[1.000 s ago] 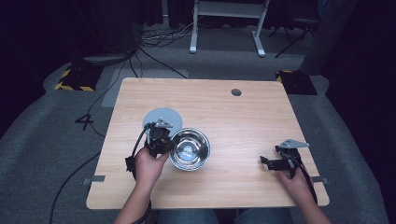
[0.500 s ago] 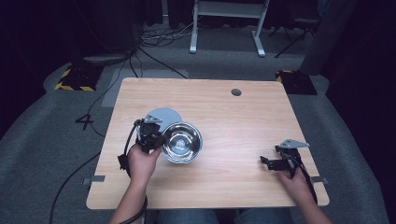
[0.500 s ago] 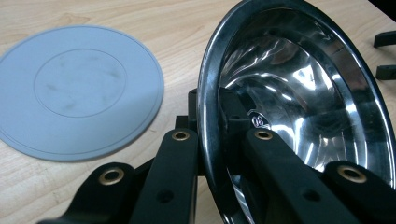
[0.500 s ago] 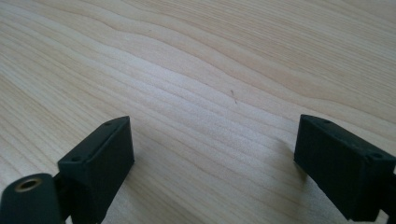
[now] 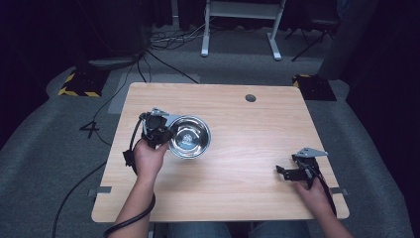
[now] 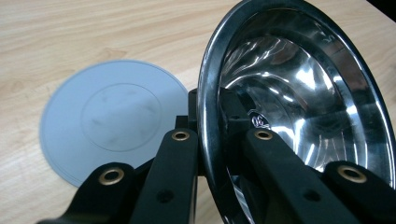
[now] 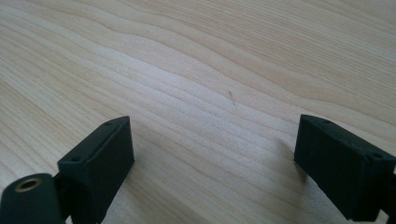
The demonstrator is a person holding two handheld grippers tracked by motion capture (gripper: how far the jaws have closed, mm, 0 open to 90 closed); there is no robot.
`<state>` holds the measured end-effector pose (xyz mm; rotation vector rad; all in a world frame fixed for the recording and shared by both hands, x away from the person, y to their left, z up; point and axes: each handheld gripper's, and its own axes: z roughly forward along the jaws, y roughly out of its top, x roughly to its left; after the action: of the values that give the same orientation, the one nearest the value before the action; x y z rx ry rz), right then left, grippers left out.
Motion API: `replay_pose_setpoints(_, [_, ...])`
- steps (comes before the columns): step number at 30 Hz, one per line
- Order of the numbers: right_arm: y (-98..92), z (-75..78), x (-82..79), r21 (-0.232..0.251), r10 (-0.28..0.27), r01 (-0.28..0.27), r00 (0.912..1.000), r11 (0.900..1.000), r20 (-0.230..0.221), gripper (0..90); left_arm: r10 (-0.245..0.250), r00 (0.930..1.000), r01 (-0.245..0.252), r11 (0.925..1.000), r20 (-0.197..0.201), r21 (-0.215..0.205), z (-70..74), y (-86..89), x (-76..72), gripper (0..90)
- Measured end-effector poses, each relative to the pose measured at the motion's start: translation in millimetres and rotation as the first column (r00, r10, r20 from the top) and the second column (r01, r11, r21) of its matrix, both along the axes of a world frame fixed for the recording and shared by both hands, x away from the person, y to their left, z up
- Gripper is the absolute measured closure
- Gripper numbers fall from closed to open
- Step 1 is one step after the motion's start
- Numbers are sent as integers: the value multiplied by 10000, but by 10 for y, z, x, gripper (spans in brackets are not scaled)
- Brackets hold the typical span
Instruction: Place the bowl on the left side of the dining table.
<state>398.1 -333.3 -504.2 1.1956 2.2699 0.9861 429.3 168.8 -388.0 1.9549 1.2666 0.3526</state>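
Note:
A shiny steel bowl (image 5: 189, 137) hangs tilted over the left half of the wooden table (image 5: 247, 124). My left gripper (image 5: 165, 134) is shut on the bowl's left rim. In the left gripper view the bowl (image 6: 299, 93) stands almost on edge, and the rim passes between the jaws of the left gripper (image 6: 208, 106), one inside the bowl and one outside. A flat grey disc (image 6: 107, 121) lies on the wood just beyond and below it. My right gripper (image 5: 288, 171) rests at the front right, open, and nothing but bare wood lies between the jaws of the right gripper (image 7: 212, 154).
A small round cable hole (image 5: 250, 97) sits near the table's far edge. Cables trail from both grippers off the front edge. Beyond the table the dark floor holds cables and a white stand (image 5: 237, 29).
My left gripper has carried the bowl away from me and a little to the left, raising it, so it now hangs over the grey disc. The right gripper has not moved.

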Motion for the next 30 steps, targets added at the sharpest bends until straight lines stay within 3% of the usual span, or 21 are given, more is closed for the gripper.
replay_pose_setpoints(8, [0, 0, 1, -1, -3, 3, 10000, 10000, 1, 117, 366, 9993, -367, 9993, -89, -117, 52, 117, 211, 859])
replay_pose_setpoints(13, [0, 0, 1, -1, -3, 3, 10000, 10000, 0, 117, 639, 9979, -637, 9972, -39, 396, 91, 211, 299, 859])
replay_pose_setpoints(20, [-1, 0, 1, -3, 0, 0, 10000, 10000, 3, 117, 1000, 9939, -998, 9950, -470, 70, 38, 362, 500, 860])
replay_pose_setpoints(25, [0, 0, 1, 1, 0, 0, 10000, 10000, 4, 117, 1328, 9892, -1336, 9910, -624, -82, 21, 407, 606, 859])
replay_pose_setpoints(30, [-14, 0, 17, -83, 116, -116, 9999, 9999, 40, 117, 1464, 9836, -1499, 9884, -1052, -260, -55, 427, 747, 860])
